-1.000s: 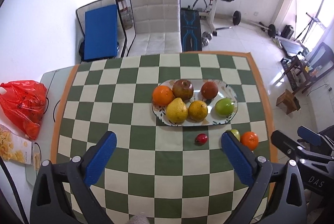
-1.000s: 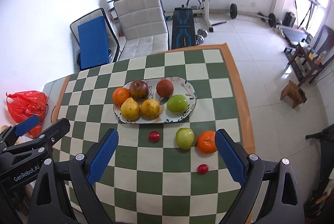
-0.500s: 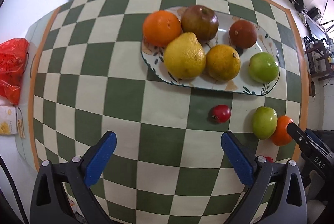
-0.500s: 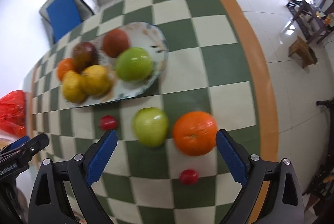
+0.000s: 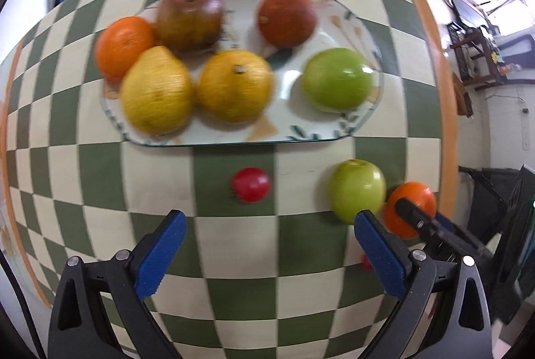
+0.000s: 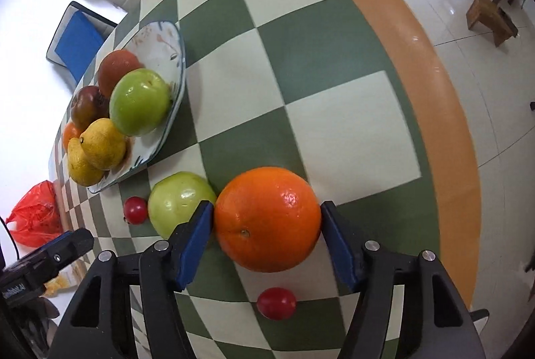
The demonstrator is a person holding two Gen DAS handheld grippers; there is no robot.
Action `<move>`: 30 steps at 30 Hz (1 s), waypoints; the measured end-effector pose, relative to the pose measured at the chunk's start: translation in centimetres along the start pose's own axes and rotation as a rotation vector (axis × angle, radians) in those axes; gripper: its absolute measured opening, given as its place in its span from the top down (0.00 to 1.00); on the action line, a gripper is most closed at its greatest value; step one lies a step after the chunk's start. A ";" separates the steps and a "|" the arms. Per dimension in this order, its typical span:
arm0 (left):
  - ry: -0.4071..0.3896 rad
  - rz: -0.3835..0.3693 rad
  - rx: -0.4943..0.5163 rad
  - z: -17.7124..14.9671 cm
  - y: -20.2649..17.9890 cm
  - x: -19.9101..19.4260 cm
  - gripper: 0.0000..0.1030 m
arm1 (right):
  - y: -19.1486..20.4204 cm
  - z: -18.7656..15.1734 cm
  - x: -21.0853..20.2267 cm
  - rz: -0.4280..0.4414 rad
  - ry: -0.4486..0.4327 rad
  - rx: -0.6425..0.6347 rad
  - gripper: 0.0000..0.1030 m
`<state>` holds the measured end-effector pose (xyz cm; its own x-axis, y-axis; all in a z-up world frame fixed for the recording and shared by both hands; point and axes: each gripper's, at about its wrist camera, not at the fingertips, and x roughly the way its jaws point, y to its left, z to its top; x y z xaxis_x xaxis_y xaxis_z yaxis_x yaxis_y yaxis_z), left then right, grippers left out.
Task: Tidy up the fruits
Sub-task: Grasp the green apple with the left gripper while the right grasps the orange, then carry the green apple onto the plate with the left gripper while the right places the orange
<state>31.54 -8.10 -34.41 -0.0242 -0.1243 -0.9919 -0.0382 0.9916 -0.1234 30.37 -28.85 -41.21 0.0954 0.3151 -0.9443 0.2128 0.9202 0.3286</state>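
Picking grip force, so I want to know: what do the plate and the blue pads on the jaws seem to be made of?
Plate: probably glazed ceramic, since it is glossy white with painted leaves and reflected glare. Blue pads: likely soft matte rubber or foam, with no shine, on black plastic arms. Neither is certain from looks alone.

Only 1 piece of lettering shows. In the right wrist view, white print runs along the black body of the left hand-held gripper at the lower left edge; the frame cuts it off, and what remains reads roughly "nRobot.AI". The left wrist view is blurred, and nothing on the fruit or plate there carries readable text.
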 end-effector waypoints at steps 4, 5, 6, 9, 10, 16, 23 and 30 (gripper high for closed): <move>0.056 -0.042 0.070 1.1 -3.6 2.0 0.00 | -1.4 -1.2 -0.9 -0.038 0.003 0.005 0.34; 0.068 -0.048 0.085 1.5 -4.4 2.6 0.00 | -1.9 -1.5 -1.0 -0.045 0.005 0.012 0.34; 0.077 -0.048 0.098 1.6 -5.1 3.2 0.02 | -2.5 -1.8 -1.0 -0.050 0.008 0.023 0.34; 0.097 -0.034 0.143 2.2 -6.9 4.6 0.17 | -3.6 -2.5 -1.3 -0.014 0.006 0.059 0.34; 0.103 -0.023 0.158 2.1 -7.5 4.9 0.26 | -4.0 -2.6 -1.4 -0.013 0.005 0.060 0.34; 0.101 0.028 0.212 1.9 -8.6 6.4 0.50 | -4.2 -2.6 -1.3 0.012 0.004 0.071 0.34; 0.085 0.005 0.204 1.8 -7.2 5.6 0.50 | -5.1 -2.3 -0.6 0.039 0.030 0.076 0.34; 0.068 -0.036 0.160 1.8 -4.5 3.5 0.50 | -4.1 -1.8 -0.5 -0.003 0.019 0.041 0.35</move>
<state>33.38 -12.93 -37.40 -0.0935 -0.1565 -0.9832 0.1194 0.9787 -0.1671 27.73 -32.39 -42.11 0.0757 0.3171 -0.9454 0.2526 0.9111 0.3258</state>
